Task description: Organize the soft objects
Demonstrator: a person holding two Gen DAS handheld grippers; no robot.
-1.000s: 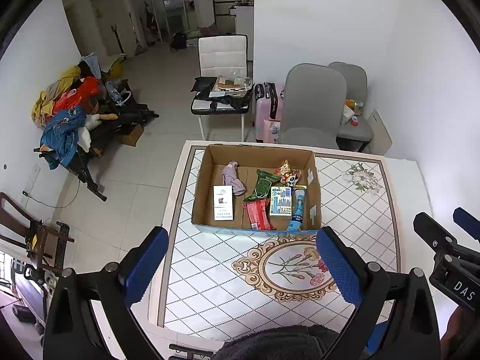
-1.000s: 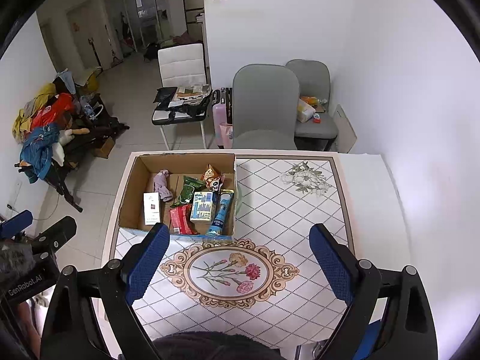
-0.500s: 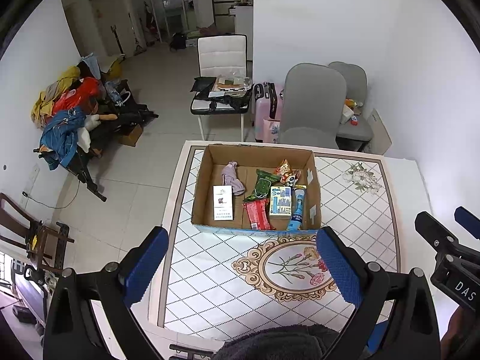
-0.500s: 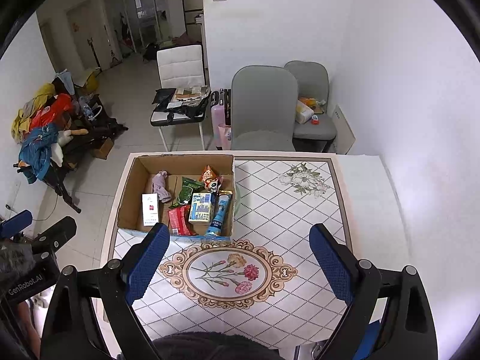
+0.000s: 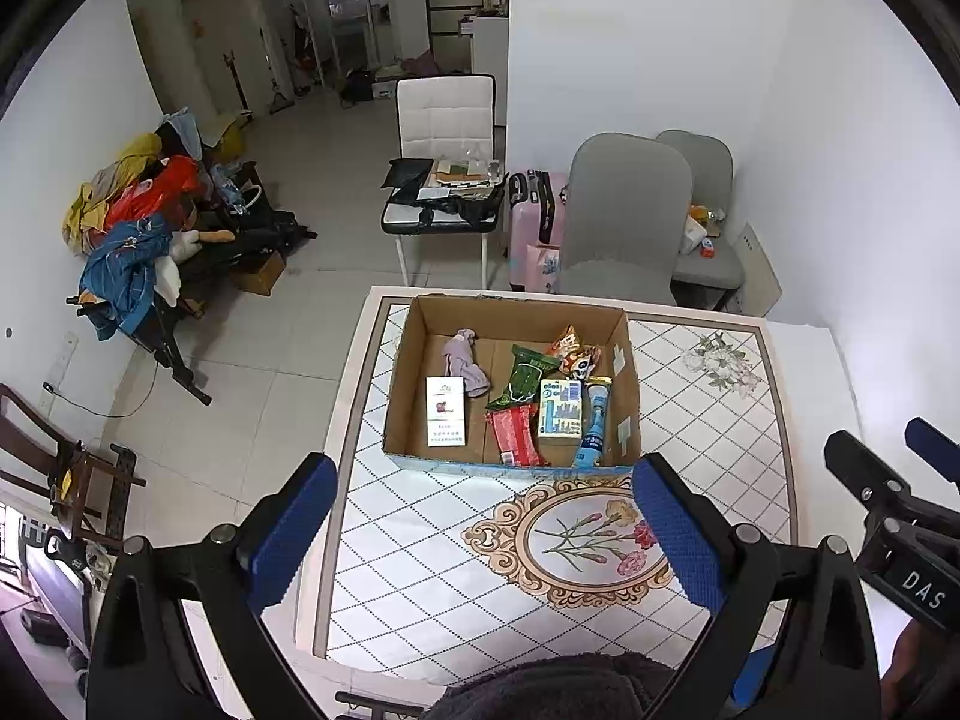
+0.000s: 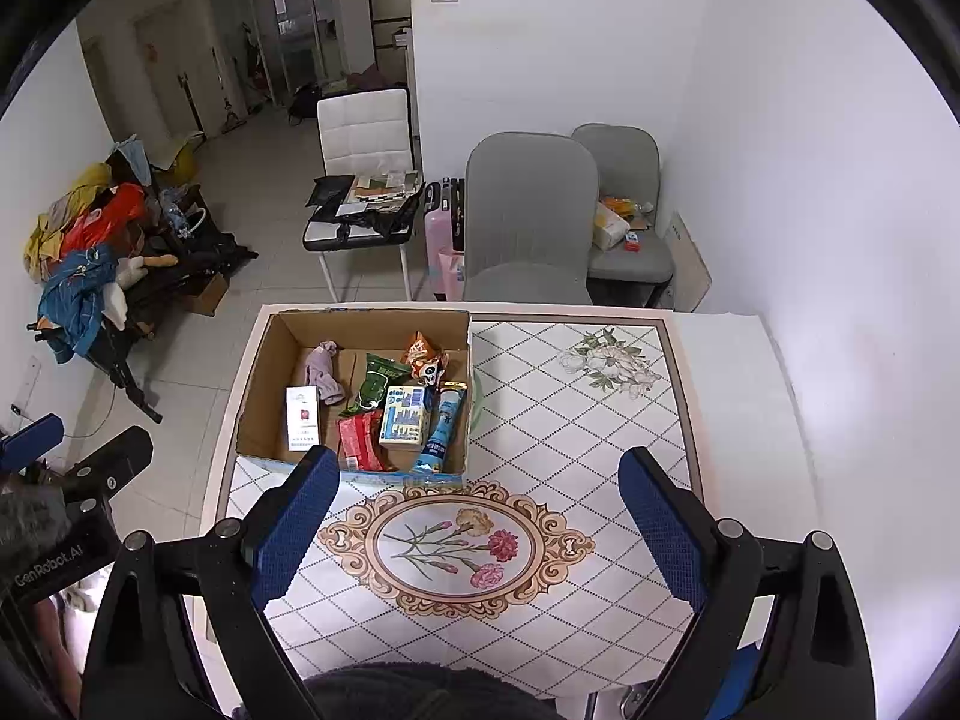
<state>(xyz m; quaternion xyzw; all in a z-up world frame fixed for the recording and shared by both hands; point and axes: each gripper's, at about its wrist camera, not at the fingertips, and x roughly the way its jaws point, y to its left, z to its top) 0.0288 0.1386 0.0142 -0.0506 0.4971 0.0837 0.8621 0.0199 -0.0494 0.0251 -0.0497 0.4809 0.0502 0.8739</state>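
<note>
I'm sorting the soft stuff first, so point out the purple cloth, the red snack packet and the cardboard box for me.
purple cloth point(image 5: 465, 359), left wrist view, on its bunched middle.
red snack packet point(image 5: 514, 433), left wrist view, on the middle of the wrapper.
cardboard box point(image 6: 259, 384), right wrist view, on its inner left wall.
</note>
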